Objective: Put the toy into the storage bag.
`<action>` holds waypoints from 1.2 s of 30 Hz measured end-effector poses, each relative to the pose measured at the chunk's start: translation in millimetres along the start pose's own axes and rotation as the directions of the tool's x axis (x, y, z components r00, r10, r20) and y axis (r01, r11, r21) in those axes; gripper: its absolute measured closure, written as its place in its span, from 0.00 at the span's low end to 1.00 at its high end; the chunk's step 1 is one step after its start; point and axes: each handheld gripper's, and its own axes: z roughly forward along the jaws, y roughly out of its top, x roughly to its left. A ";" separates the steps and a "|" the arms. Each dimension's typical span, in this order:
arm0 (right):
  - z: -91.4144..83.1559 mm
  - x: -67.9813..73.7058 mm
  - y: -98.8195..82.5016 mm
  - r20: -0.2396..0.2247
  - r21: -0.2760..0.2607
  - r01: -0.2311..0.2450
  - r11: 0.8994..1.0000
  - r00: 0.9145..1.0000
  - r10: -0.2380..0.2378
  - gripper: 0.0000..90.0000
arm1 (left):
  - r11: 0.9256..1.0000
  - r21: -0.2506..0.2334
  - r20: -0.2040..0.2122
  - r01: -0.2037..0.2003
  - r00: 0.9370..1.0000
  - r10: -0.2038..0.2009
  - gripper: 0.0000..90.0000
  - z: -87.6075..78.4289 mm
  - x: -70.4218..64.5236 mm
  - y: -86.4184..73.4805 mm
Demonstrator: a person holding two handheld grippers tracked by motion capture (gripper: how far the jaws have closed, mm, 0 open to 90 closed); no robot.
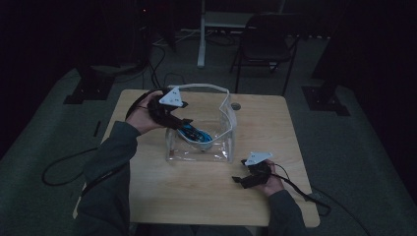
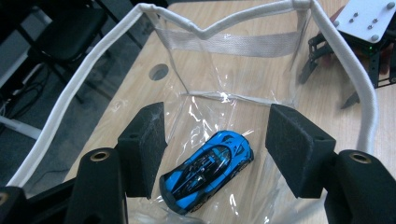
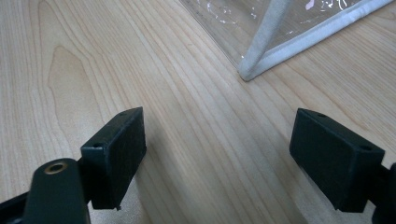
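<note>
The glossy blue toy sports car [image 2: 208, 170] lies on the floor of the clear plastic white-trimmed bag [image 2: 56, 112], directly under the left tongs [image 2: 222, 149], which gape empty; its long axis runs 8 to 2 o'clock. The right tongs [image 3: 219, 158] rest open on the desk [image 3: 70, 60].

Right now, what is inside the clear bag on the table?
Inside the clear bag lies one blue toy car, flat on the bottom. The left gripper hangs over it with jaws open, not touching. The jaws cover the bag's near corners.
</note>
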 end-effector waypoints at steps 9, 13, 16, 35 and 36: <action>-0.1 0.6 -0.2 0.003 -0.001 -0.001 1.000 1.000 0.001 0.20 | 0.999 -0.033 -0.043 0.041 0.998 -0.042 0.42 -19.9 -4.3 -22.1; -0.1 0.6 -0.2 0.003 -0.001 -0.001 1.000 1.000 0.001 0.20 | 0.998 -0.040 -0.062 0.056 0.996 -0.058 0.41 -26.5 -5.5 -30.3; -0.2 0.5 -0.2 0.004 0.000 -0.001 1.000 1.000 0.001 0.20 | 0.997 -0.041 -0.070 0.066 0.995 -0.069 0.41 -29.3 -7.1 -36.8; -0.1 0.5 -0.2 0.003 0.000 -0.001 1.000 1.000 0.001 0.20 | 0.980 -0.050 -0.113 0.194 0.974 -0.199 0.40 -34.0 -15.3 -91.9; -0.1 0.5 -0.2 0.003 0.000 -0.001 1.000 1.000 0.001 0.20 | 0.978 -0.048 -0.117 0.203 0.971 -0.207 0.40 -33.5 -15.9 -95.2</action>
